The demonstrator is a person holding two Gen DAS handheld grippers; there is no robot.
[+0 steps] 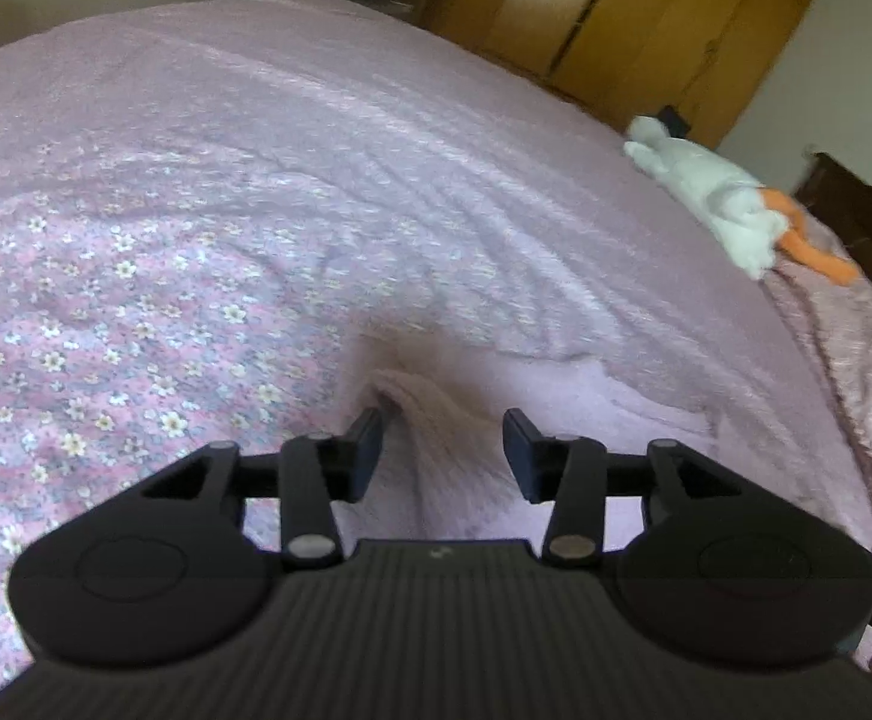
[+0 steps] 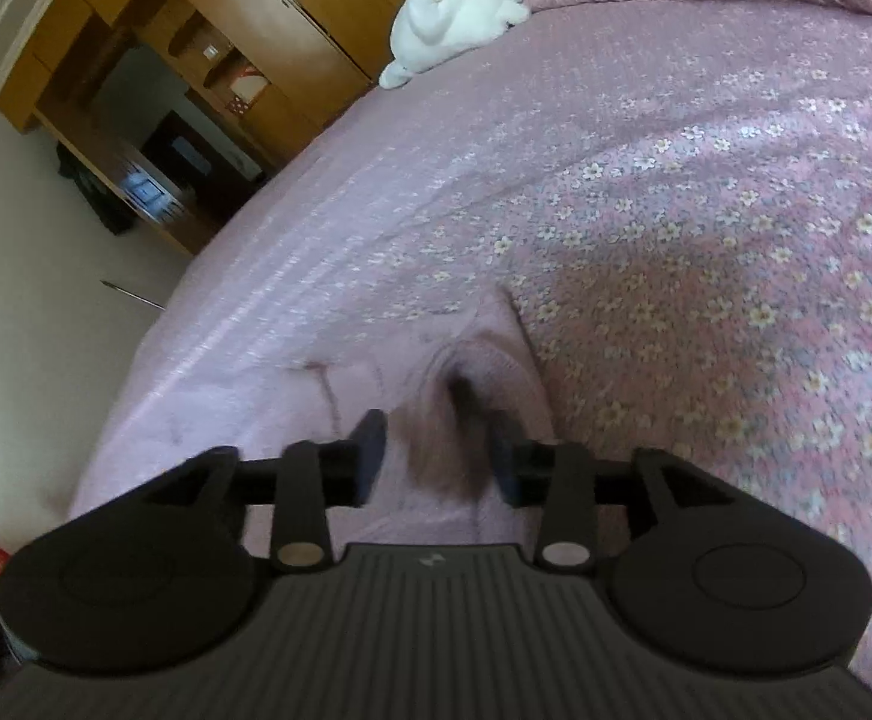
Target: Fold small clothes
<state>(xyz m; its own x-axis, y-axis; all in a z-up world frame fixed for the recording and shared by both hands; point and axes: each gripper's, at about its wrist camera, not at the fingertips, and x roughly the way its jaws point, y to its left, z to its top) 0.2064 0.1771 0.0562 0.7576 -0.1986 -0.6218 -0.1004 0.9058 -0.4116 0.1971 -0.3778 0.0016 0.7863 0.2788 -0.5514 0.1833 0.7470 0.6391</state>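
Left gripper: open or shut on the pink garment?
Open. In the left wrist view the left gripper has its fingers wide apart, with a raised ridge of the pink garment between them, not pinched.

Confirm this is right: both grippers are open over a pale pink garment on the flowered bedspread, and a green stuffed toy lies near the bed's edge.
Not quite. The stuffed toy is white with orange parts, not green; both wrist views show it. The rest holds: the left gripper and right gripper are open over the pale pink garment on the flowered bedspread.
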